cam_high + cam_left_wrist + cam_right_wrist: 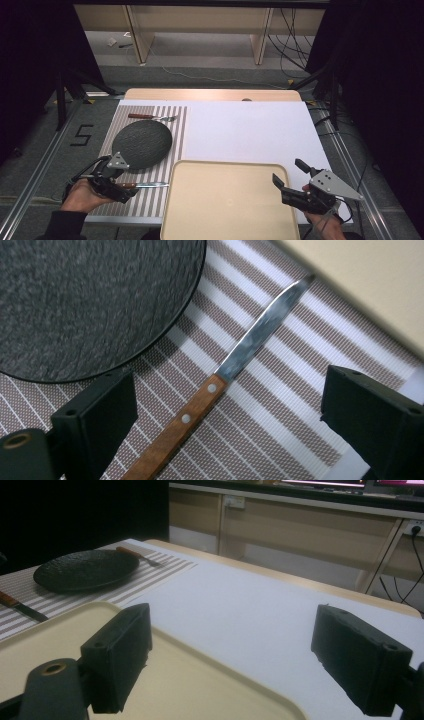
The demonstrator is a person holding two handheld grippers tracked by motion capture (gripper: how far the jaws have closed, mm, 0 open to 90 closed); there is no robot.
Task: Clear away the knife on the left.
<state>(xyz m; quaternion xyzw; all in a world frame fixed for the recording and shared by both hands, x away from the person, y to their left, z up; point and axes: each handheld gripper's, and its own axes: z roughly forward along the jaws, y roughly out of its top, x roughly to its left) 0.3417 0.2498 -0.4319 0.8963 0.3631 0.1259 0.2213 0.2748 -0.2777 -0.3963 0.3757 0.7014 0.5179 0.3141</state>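
Left gripper view shows your left gripper [227, 415] spread wide above the knife [220, 375], its wooden handle between the jaws, the blade pointing toward the tray [370, 285]. You appear set to grasp it: lower squarely and close across the handle, not the blade. The knife lies on the striped mat [150, 200] near the desk's front left edge. Just beside it sits the dark plate [142, 144], which could catch a jaw. Your right gripper [295, 182], also open and empty, hovers over the tray's right rim.
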